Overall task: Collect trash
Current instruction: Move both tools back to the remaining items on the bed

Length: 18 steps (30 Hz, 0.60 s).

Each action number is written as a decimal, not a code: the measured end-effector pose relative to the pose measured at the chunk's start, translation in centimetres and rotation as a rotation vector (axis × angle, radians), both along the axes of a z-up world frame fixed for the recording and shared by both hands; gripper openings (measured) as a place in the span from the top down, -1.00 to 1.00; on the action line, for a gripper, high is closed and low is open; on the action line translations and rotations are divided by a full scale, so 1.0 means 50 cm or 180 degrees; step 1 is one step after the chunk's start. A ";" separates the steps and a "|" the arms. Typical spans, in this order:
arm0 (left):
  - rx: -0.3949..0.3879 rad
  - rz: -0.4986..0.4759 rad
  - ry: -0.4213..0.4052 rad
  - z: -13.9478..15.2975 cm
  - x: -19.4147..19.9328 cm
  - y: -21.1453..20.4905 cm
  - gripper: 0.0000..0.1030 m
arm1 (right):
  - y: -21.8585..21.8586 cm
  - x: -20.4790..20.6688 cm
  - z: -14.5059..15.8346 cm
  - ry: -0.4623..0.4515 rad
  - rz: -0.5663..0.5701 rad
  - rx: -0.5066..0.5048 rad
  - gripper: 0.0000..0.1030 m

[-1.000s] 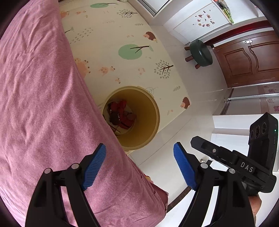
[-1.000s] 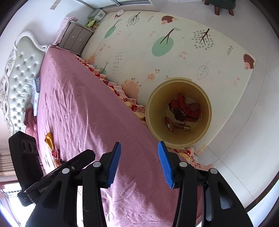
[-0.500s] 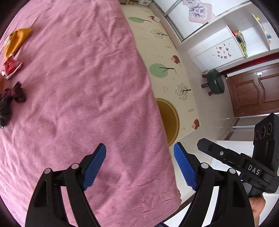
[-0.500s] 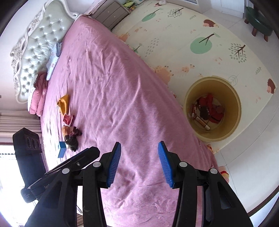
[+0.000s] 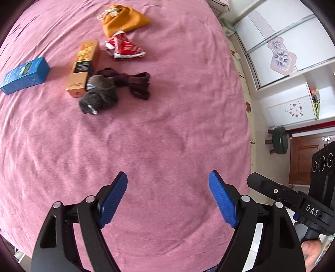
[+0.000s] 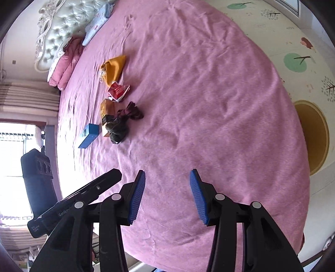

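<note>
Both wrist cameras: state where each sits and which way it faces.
Left wrist: on the left gripper, looking down the pink bed at the blue box; open fingers, a thumb show.
Right wrist: on the right gripper, facing the bed toward the headboard; open fingers show.
Shared: orange pouch, red wrapper.

Matt pink cloth bedspread (image 5: 167,136) bears a glossy red wrapper (image 5: 125,48), card boxes (image 5: 83,69), knit socks (image 5: 100,94)
</note>
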<state>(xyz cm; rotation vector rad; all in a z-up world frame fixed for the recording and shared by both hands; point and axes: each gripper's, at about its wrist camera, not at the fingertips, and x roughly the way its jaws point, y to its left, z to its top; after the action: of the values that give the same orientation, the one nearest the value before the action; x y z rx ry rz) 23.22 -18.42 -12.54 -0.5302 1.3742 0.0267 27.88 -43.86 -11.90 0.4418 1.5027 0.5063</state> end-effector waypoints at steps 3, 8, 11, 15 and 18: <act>0.0038 0.0157 0.0016 -0.007 -0.010 0.065 -0.54 | 0.061 0.007 -0.004 0.0007 0.0106 0.0012 0.14; 0.0011 0.0357 0.0050 -0.027 -0.005 0.148 -0.54 | 0.144 0.024 -0.018 0.0049 0.0234 0.0019 0.14; -0.0020 0.0450 0.0067 -0.040 0.005 0.193 -0.56 | 0.187 0.040 -0.030 0.0063 0.0283 -0.0001 0.14; -0.0044 0.0569 0.0092 -0.057 0.021 0.253 -0.59 | 0.243 0.063 -0.052 0.0096 0.0335 -0.0040 0.14; -0.0059 0.0673 0.0114 -0.073 0.037 0.301 -0.60 | 0.285 0.081 -0.069 0.0084 0.0419 -0.0089 0.14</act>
<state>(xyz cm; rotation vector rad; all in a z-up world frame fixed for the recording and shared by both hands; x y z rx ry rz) 25.05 -3.37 -16.21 -0.6916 1.3494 0.1961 31.91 -29.61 -15.35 0.3302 1.5692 0.5837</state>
